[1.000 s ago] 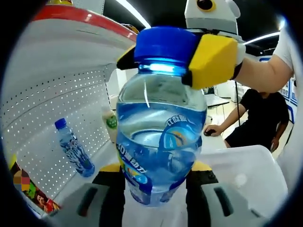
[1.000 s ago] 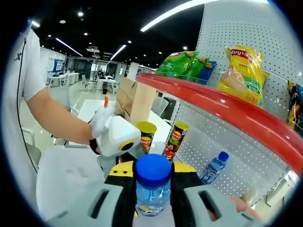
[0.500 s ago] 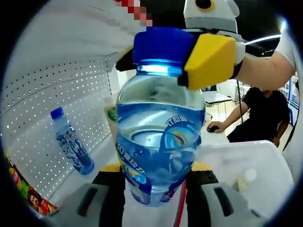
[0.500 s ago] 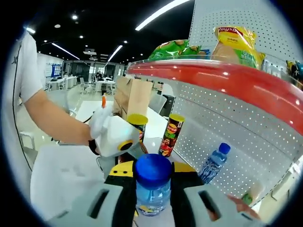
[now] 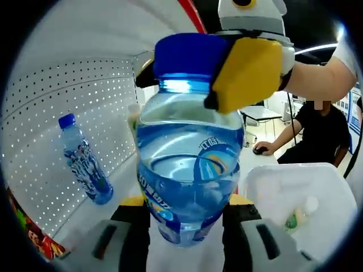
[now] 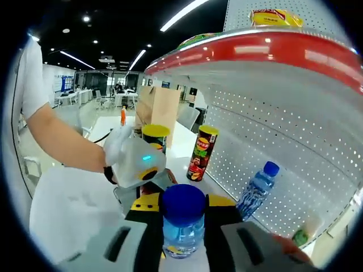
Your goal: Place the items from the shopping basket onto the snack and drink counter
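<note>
A large clear water bottle (image 5: 190, 170) with a blue cap (image 6: 183, 205) is held upright over the white counter shelf. My left gripper (image 5: 187, 202) is shut on its lower body, black-and-yellow jaws on either side. My right gripper (image 5: 193, 56) comes in from the upper right, its yellow jaws shut on the cap. In the right gripper view the right gripper (image 6: 183, 220) clamps the bottle below the cap, and the left gripper (image 6: 142, 170), held by a gloved hand, sits just behind it. The white shopping basket (image 5: 317, 181) lies to the right with a small bottle (image 5: 298, 215) inside.
A small blue-capped water bottle (image 5: 84, 161) stands by the pegboard wall (image 5: 85, 102). Two chip cans (image 6: 201, 153) stand further along the shelf. A red-edged upper shelf (image 6: 255, 48) hangs overhead with a chip bag (image 6: 278, 17). A seated person (image 5: 323, 136) is behind the basket.
Both views have sunk under the red upper shelf, closer to the counter shelf. The large bottle stays clamped in both grippers.
</note>
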{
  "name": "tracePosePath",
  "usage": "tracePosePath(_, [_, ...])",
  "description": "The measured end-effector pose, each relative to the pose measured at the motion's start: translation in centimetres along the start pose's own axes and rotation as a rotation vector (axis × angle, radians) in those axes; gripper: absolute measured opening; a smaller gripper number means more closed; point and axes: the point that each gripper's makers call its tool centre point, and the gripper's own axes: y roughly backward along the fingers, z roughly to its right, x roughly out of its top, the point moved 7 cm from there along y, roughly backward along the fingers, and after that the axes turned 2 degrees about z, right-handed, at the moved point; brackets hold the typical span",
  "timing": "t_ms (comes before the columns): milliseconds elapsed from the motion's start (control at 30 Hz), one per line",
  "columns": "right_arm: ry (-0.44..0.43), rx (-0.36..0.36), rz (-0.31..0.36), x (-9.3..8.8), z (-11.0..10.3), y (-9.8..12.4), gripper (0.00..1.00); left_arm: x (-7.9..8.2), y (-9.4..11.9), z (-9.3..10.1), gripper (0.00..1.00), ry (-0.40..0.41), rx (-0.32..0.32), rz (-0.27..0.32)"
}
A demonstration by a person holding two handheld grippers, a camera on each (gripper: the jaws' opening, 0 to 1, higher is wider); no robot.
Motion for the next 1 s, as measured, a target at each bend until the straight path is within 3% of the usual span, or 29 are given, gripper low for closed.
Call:
tracePosePath(267, [-0.011,0.007,-0.016,-1.6,0.4,-0.6,0.25,-1.2,-1.2,-0.5,0.50,0.017,0.003,-0.023])
tracePosePath(633, [-0.037,-0.006,0.000,-1.8,1.8,-0.6,0.25,-1.0,-1.8,-1.2,0.50,0.050,0.003,0.007])
tracePosePath(1000, [-0.059,0.028,0.004,-2.0,3.8,-1.6,0.26,-1.1,-2.2,-1.8,0.50,0.092,0.014,0.050])
